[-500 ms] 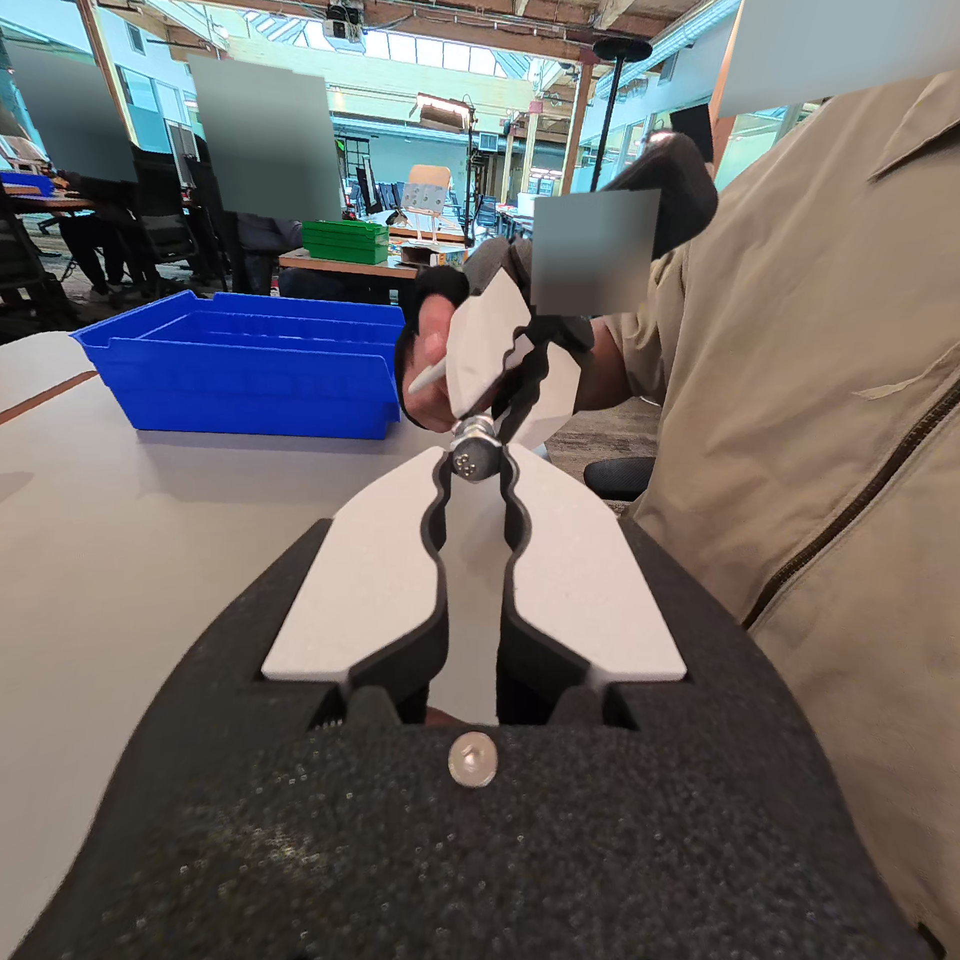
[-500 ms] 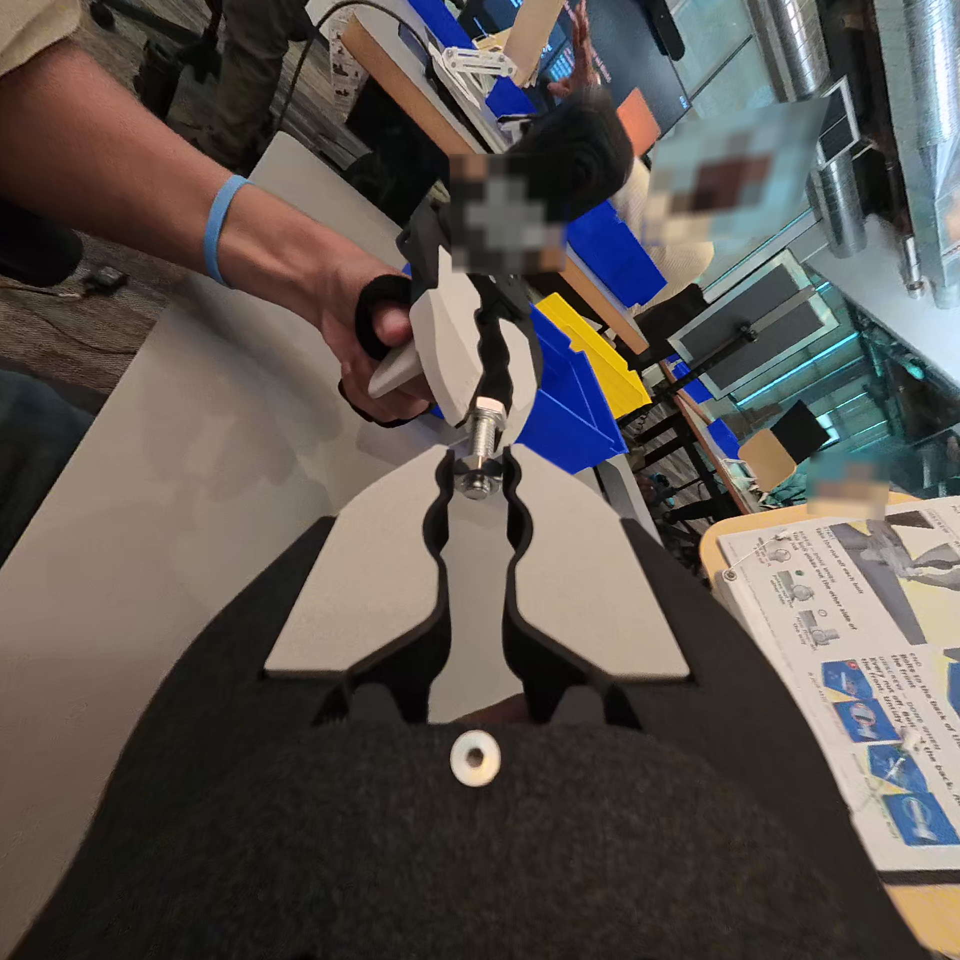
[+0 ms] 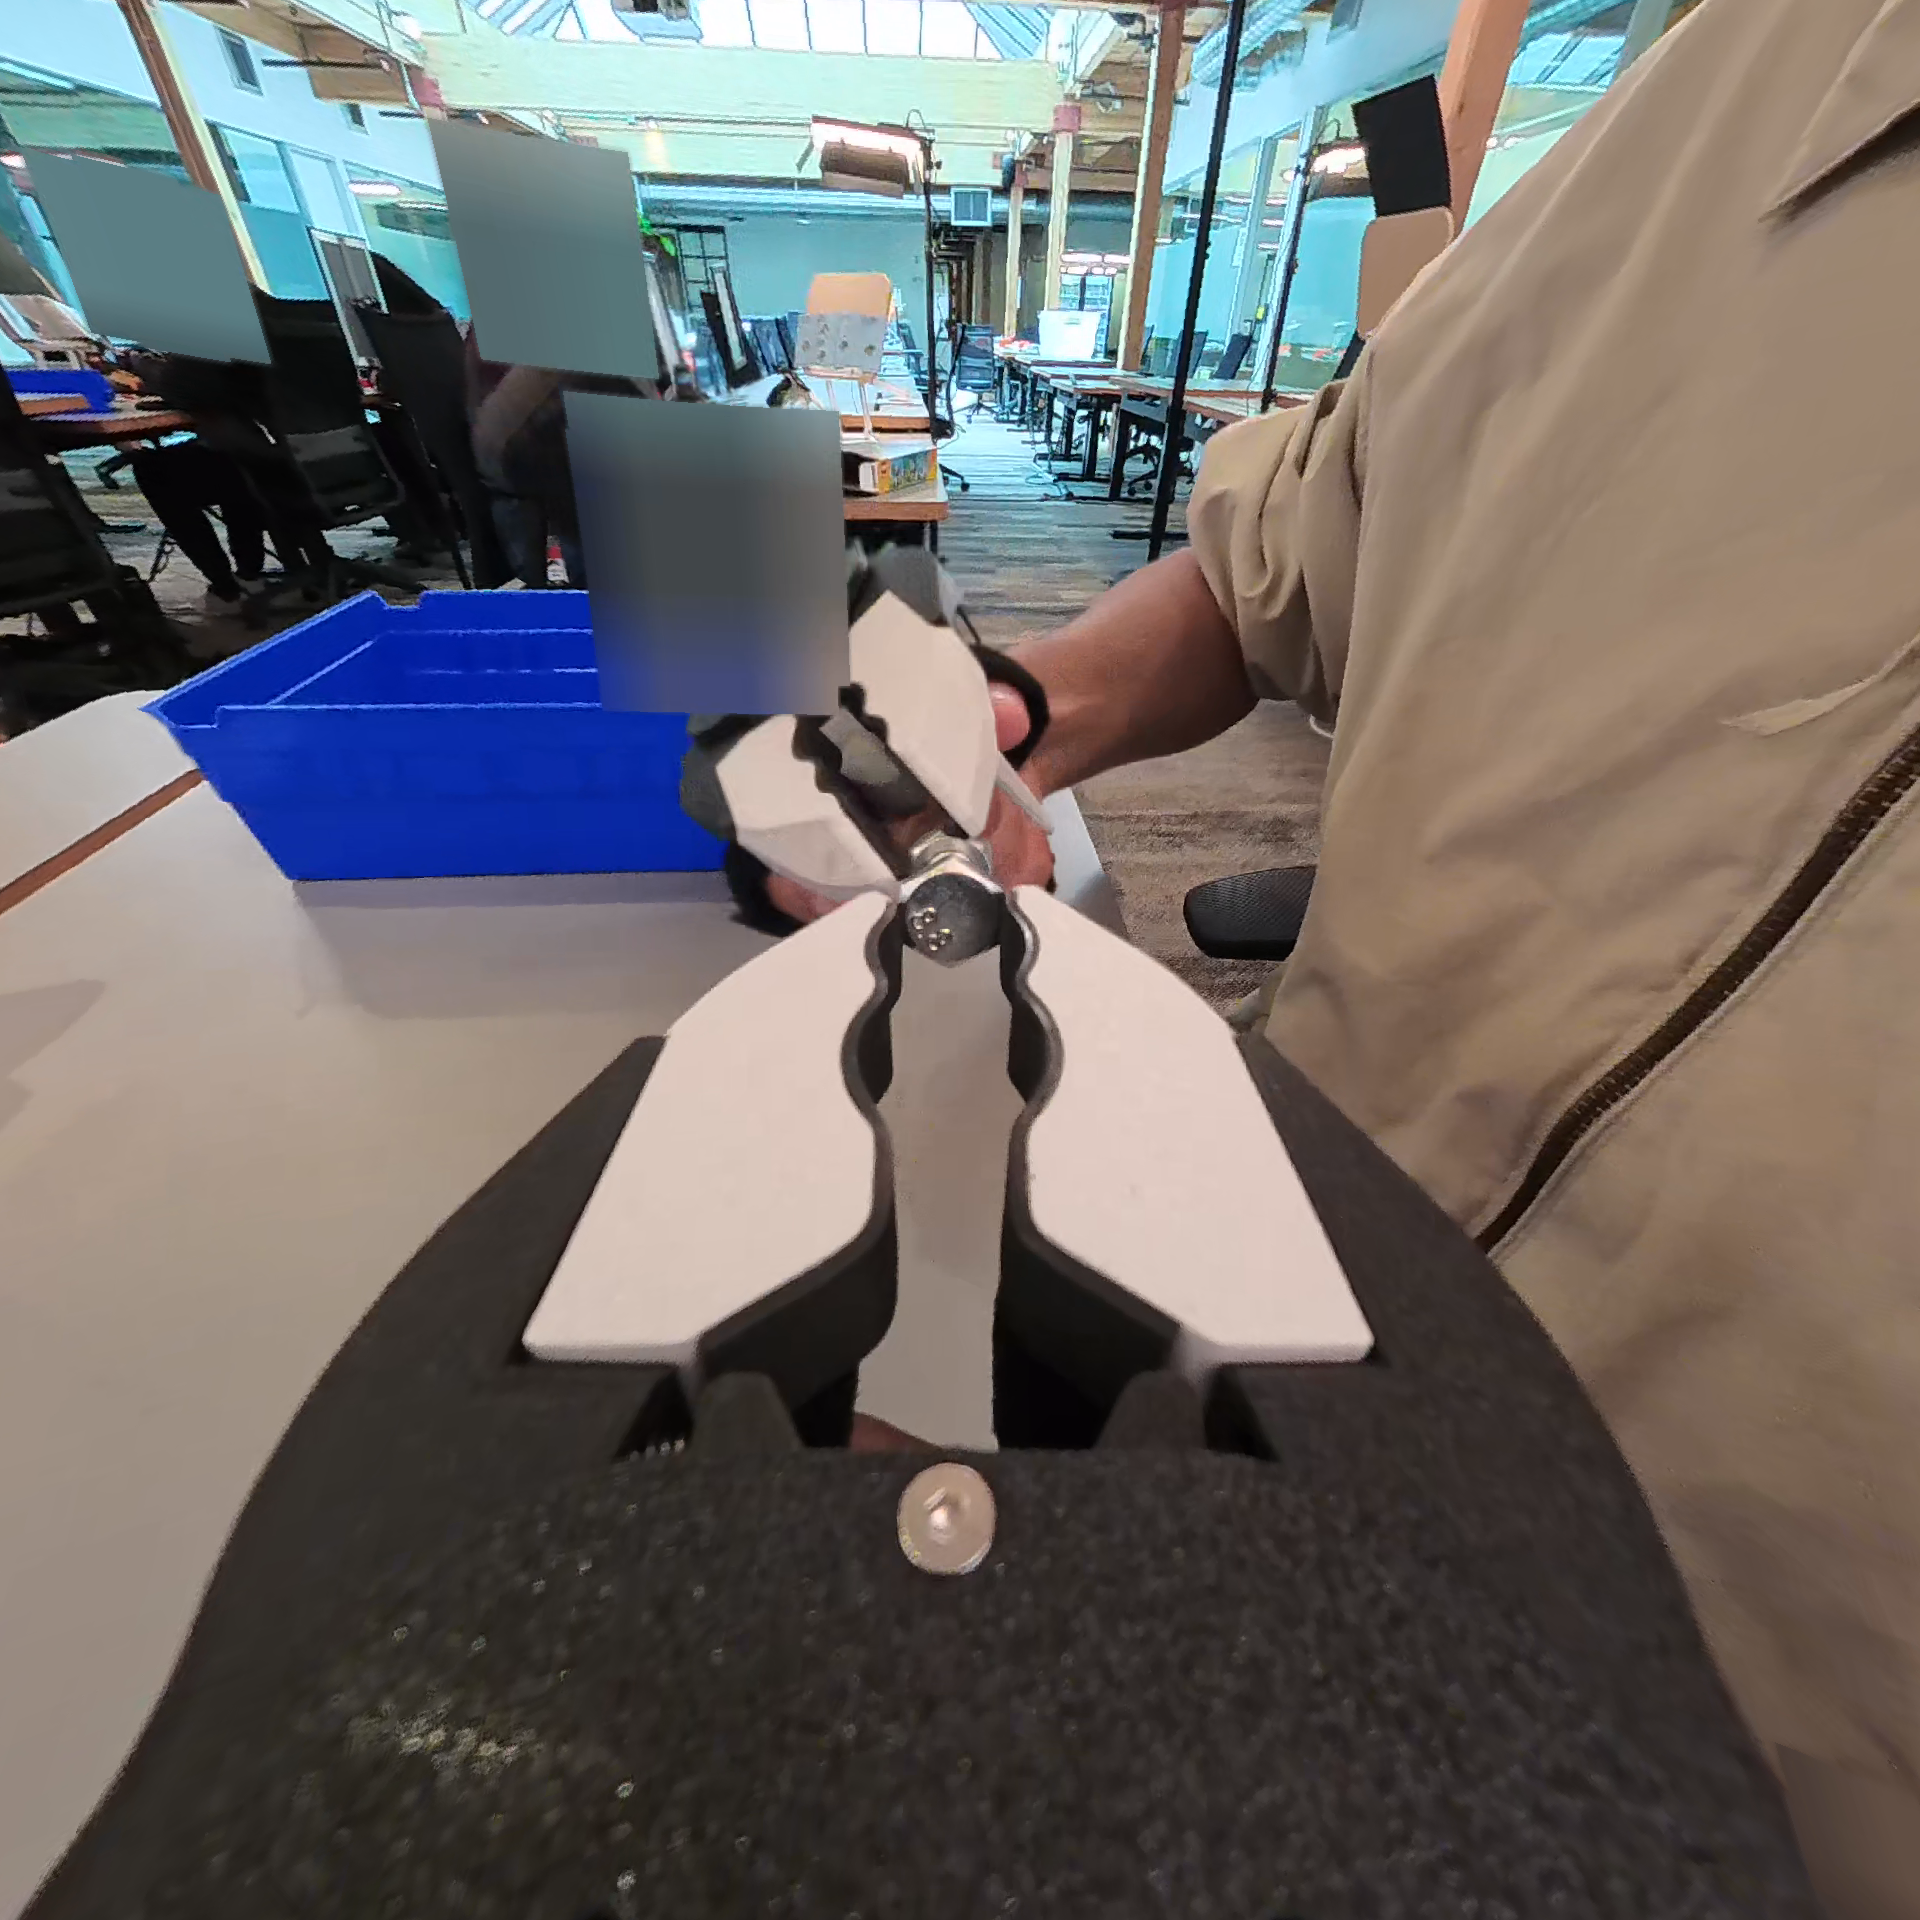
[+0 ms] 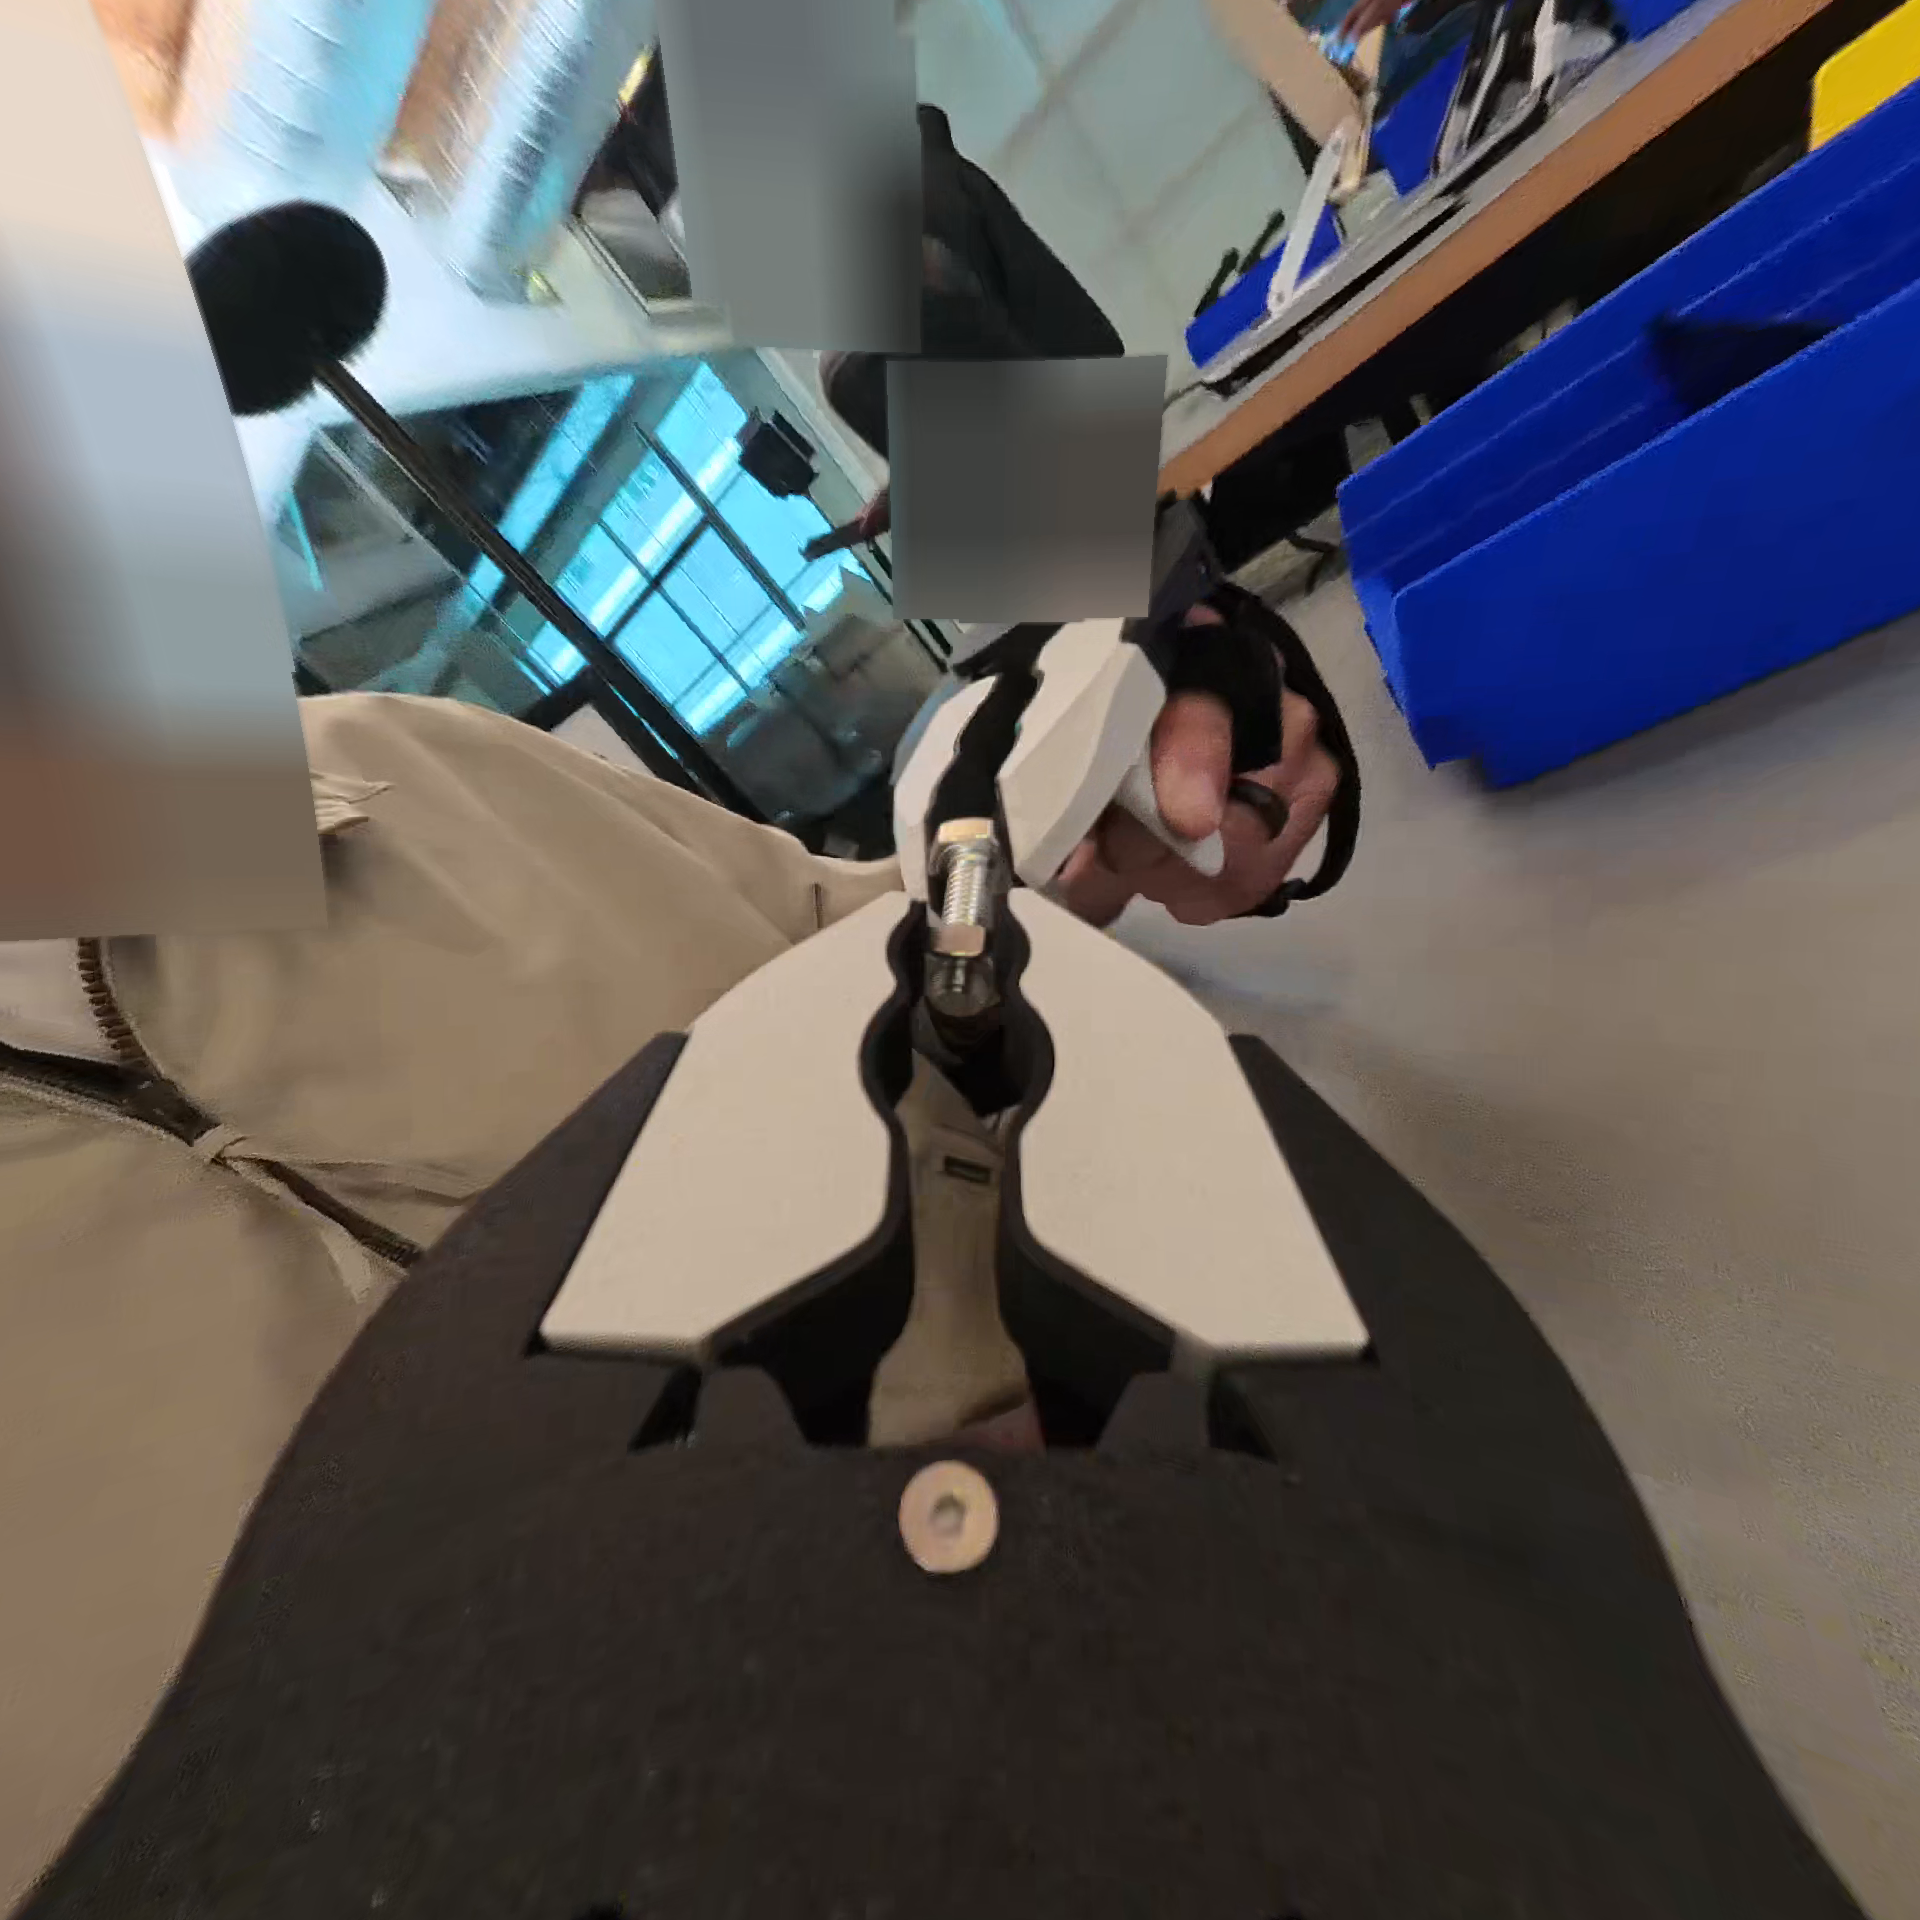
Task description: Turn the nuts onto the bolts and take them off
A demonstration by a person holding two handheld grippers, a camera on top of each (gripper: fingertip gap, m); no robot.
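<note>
The grey table (image 3: 260, 1091) fills the lower left of the left wrist view, with a person's tan jacket (image 3: 1610, 727) along its right side. A blue bin (image 3: 436, 769) stands on the table, well behind the grippers.

The left gripper (image 3: 951, 920) points away from the person. Its jaws are pinched on the hexagonal head of the bolt (image 3: 948, 923), which sits between the fingertips with the head's flat face towards the camera. The bolt is held in the air above the table's near edge.

The right gripper (image 4: 961, 961) meets the left one tip to tip. In the right wrist view the bolt's threaded shank (image 4: 964, 883) runs from the left gripper's tips down into the right gripper's tips. The right gripper's jaws are pressed against the nut (image 4: 958, 943), which sits on the shank near its free end; a short length of thread shows below it. The exact contact of the pads with the nut's flats is hard to read, since dark padding shades that area.

The person's left hand (image 4: 1226, 790) grips the left gripper's handle just behind the bolt.
</note>
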